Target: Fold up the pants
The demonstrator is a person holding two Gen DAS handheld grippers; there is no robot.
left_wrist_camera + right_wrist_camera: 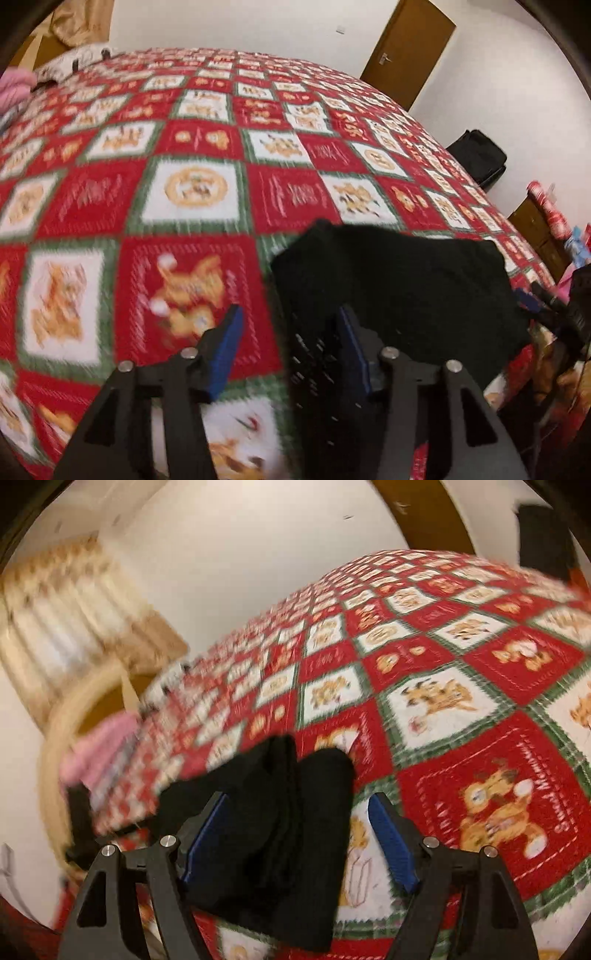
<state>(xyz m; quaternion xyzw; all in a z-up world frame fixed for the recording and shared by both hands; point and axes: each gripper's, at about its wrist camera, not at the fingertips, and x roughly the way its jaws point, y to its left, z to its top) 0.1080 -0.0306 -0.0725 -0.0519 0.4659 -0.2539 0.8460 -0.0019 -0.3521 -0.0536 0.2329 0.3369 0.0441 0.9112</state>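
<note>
Both pairs of fingers stand apart with nothing pinched: the left gripper (290,325) shows its 2 blue pads spread, and the right gripper (297,814) gapes wider, black cloth lying under the gap but clear of the pads as far as the blur allows. Just beyond the fingertips the pants (391,284) lie as a compact black bundle on the red, green and white quilt (192,192), looking already doubled over; the right wrist view shows a crease running down the middle of them (280,812). My judgement is that the step is a release, or a reach for the next fold. To do it well, draw both grippers off without snagging the top layer, then check the edges line up. Farther off, a brown door (406,48) stands in the white wall.
</note>
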